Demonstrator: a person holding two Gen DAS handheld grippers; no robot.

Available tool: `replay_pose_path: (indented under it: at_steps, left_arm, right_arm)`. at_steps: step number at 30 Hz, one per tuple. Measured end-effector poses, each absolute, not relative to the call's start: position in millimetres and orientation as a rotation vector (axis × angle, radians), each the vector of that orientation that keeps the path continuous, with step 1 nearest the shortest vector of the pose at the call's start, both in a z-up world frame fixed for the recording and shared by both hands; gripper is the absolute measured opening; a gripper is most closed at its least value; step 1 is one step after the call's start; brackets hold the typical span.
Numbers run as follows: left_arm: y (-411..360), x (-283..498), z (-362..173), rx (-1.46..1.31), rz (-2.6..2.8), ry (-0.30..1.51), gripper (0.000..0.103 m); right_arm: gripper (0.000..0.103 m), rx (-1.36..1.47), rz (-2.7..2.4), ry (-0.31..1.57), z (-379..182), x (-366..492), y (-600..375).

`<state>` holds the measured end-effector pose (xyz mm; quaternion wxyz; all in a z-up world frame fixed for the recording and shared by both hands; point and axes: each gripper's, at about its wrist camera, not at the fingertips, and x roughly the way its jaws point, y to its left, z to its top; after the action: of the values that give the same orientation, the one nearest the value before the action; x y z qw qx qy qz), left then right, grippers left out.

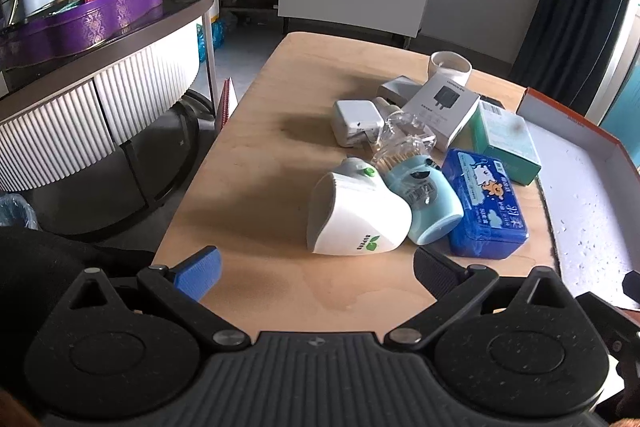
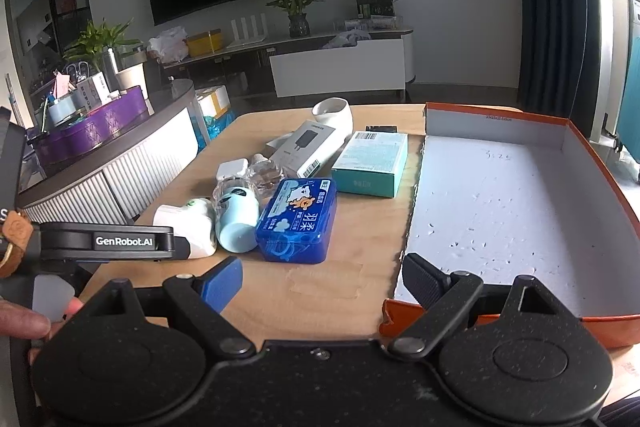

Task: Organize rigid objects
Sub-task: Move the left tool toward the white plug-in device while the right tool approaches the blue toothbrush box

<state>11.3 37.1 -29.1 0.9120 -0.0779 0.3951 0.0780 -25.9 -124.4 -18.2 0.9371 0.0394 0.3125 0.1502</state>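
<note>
Nothing is picked yet, so this looks like the very start: a heap of small things waits on the wooden table (image 2: pixel 320 291) and the box stands bare.

Far left, the left gripper (image 1: pixel 316 271) hangs low over the near table edge, released, jaws spread wide and holding nothing. Straight ahead of it lies the white plug-in device (image 1: pixel 356 215) on its side, closest of the lot, with bare wood between it and the fingertips. That seems the natural first grab: a short push forward, jaws straddling its rounded body.

Pressed against its right flank is the pale blue cup (image 1: pixel 428 203), tipped over, and touching that in turn the blue tissue case (image 2: pixel 298 219). Tight packing here, so a finger going between device and cup may nudge the cup. Behind them sit a white charger (image 1: pixel 356 121), a clear bottle (image 2: pixel 266 175), a grey adapter box (image 2: pixel 306 147), a teal carton (image 2: pixel 370 165) and a white bowl (image 2: pixel 334 113) at the back.

Moving right, the right gripper (image 2: pixel 322 279) is likewise released and empty, hovering at the near edge, its right finger over the corner of the orange box (image 2: pixel 592 167). The box floor is open, walls low, plenty of room to set things down. The table's left half is free for approach.
</note>
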Motion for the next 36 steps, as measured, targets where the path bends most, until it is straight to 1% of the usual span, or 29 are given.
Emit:
replay_pose_path:
  at_steps: [36]
  left_arm:
    - [29,31,-41,-0.097,0.120,0.830,0.103]
  right_arm:
    - [0.102,0.084,0.292,0.668,-28,-19,-120]
